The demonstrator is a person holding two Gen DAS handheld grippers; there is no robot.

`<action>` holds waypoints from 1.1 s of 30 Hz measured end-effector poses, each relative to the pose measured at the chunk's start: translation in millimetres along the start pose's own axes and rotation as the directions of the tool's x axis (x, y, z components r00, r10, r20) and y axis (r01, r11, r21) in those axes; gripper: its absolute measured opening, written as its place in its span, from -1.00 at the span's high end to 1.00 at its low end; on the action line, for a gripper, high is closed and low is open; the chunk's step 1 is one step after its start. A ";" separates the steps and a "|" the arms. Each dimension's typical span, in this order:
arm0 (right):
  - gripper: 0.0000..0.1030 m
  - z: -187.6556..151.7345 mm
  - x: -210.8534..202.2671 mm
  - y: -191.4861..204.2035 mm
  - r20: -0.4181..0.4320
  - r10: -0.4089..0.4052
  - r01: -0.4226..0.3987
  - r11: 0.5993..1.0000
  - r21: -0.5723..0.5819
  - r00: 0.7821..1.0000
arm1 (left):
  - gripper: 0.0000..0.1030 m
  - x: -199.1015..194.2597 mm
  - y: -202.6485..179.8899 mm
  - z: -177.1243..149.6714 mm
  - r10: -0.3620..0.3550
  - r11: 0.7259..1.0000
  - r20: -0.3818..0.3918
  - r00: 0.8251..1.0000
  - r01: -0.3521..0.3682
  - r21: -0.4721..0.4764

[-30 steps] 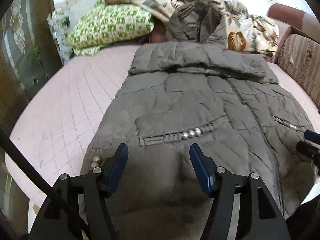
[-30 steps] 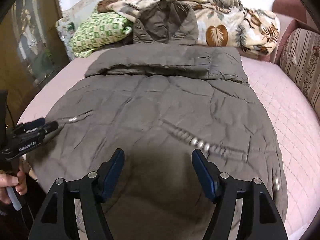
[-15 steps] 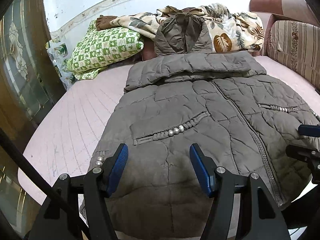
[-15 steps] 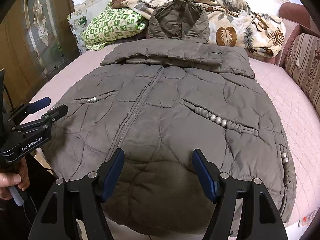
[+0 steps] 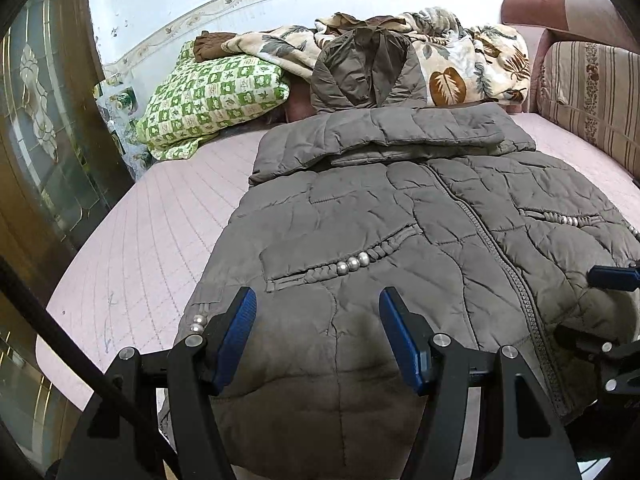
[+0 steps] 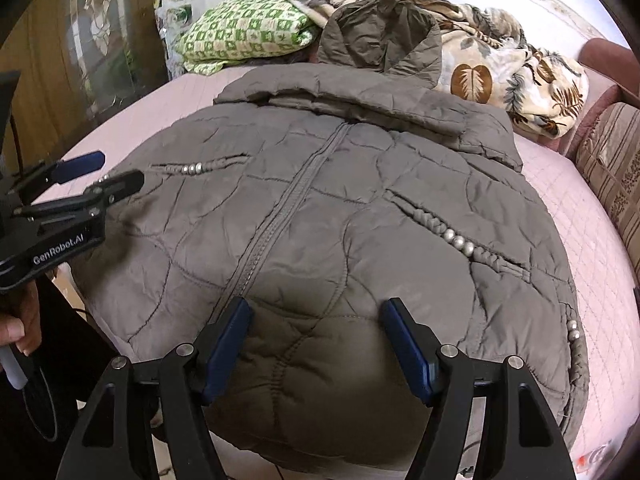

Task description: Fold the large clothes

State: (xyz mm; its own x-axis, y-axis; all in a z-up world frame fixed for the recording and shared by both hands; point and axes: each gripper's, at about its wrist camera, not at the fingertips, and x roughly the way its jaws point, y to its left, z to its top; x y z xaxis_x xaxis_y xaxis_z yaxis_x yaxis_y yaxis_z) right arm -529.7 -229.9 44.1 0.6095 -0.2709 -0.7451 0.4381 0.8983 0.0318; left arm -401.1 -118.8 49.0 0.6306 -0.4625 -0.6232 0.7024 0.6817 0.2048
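Two tongs, left tongs (image 5: 318,334) and right tongs (image 6: 316,342), gape wide over the hem of a quilted puffy grey coat (image 5: 400,232) flat on the pink bed (image 5: 152,232); hem edge cut off below.

We see a bed (image 5: 152,248) covered in a pale pink quilted sheet, and on it a grey-brown padded coat (image 5: 400,240) spread front up, hood toward the wall. At the head lie a green-and-white checked pillow (image 5: 212,92) and a crumpled leaf-print blanket (image 5: 472,64), the hood resting against it.
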 end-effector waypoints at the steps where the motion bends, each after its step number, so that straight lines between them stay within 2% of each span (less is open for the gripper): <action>1: -0.44 -0.4 1.4 0.6 -0.005 -0.001 0.001 1.000 -0.003 1.000 | -0.23 -0.3 0.0 -0.3 0.001 1.000 0.000 1.000 -0.001 0.001; 10: -0.51 -2.9 5.1 7.7 -0.014 -0.018 0.018 1.000 -0.023 1.000 | -0.23 -0.5 -1.7 0.2 -0.001 1.000 0.002 1.000 0.001 0.002; 16: -0.51 2.6 -8.8 9.3 0.050 -0.085 0.088 0.995 -0.054 0.995 | -0.23 -0.2 -4.2 1.2 0.000 1.000 0.005 1.000 0.000 0.000; 28: -0.51 4.3 -6.5 4.3 0.045 -0.124 0.127 0.989 -0.070 0.991 | -0.23 -2.5 -16.6 7.4 -0.027 1.000 0.026 0.999 0.027 0.012; 33: -0.51 7.3 -9.2 0.4 0.066 -0.180 0.185 0.980 -0.075 0.981 | -0.23 -2.4 -23.4 19.9 -0.038 0.999 0.050 0.998 0.037 0.008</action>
State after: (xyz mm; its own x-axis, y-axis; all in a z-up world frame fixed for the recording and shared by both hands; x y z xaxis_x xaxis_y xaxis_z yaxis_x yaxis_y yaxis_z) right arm -530.3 -229.5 55.8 0.5630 -0.4508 -0.6927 0.4928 0.8559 -0.1564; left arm -412.5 -144.9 60.7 0.6194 -0.5155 -0.5921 0.7281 0.6592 0.1877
